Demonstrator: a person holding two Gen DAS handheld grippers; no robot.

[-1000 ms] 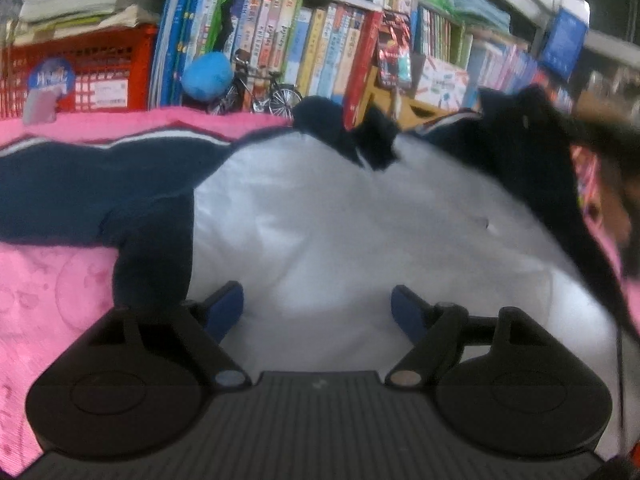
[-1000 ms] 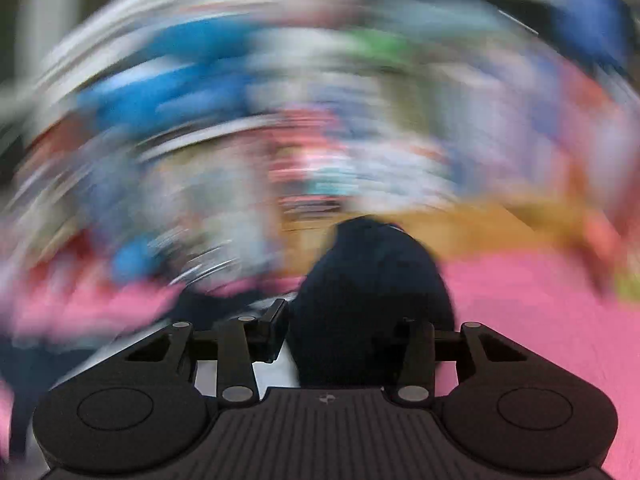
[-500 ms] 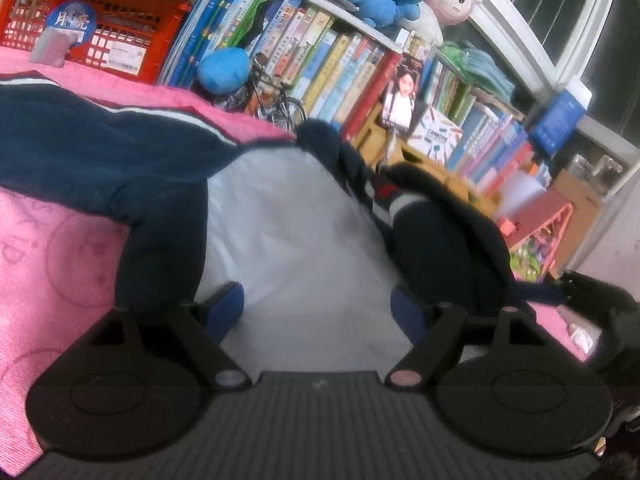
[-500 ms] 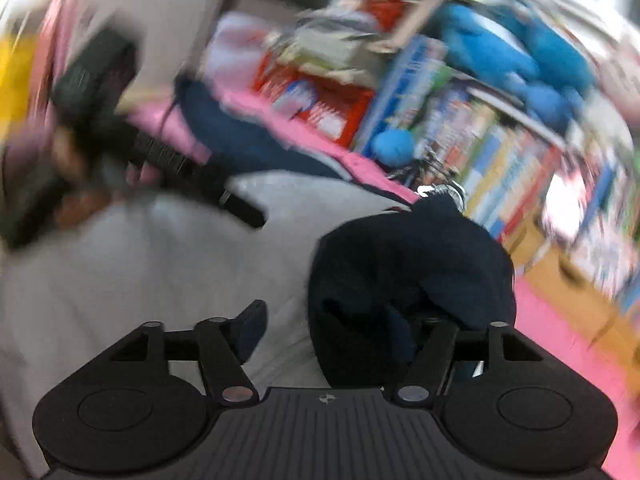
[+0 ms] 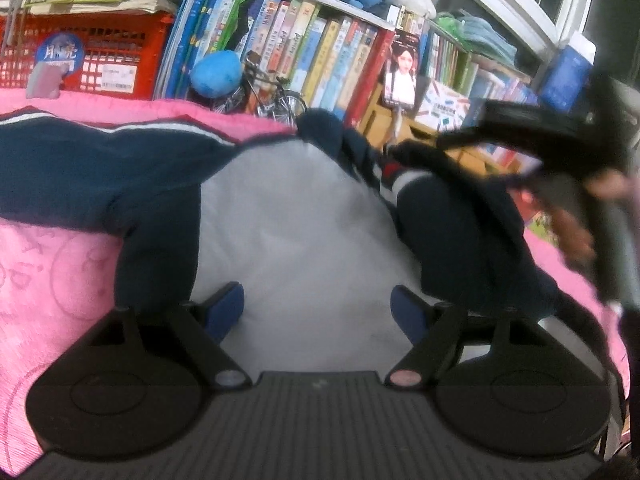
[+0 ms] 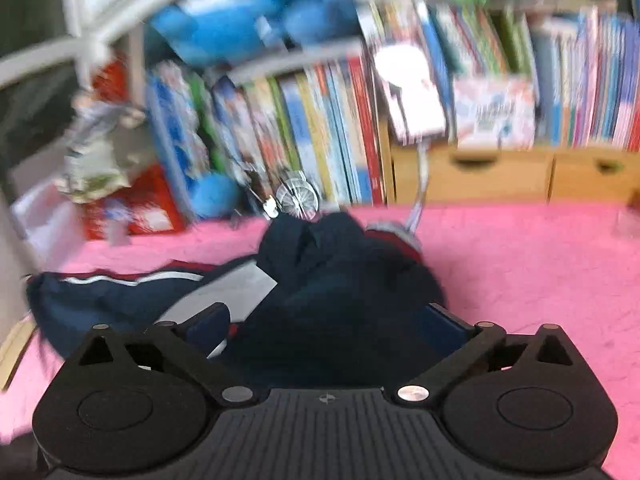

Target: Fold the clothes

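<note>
Blue pads tip the jaws of the left gripper (image 5: 318, 306), which stand wide over the grey middle of the jacket (image 5: 292, 224), holding nothing. The right gripper (image 6: 328, 330) has its jaws spread around a bunched navy sleeve (image 6: 344, 280); I cannot tell if they pinch it. The jacket lies across the pink blanket (image 6: 520, 256), with its other sleeve (image 5: 100, 160) stretched far left, nearer the left gripper.

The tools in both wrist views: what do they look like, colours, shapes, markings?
Both are alike. The left tool has a black ribbed body, two round black discs at its sides, and angled black link arms with small metal pivot pins. Its fingers carry blue pads. The right tool shows the same build, with a small round mark on the ribbed body. No cables or sleeves are clearly visible.
</note>
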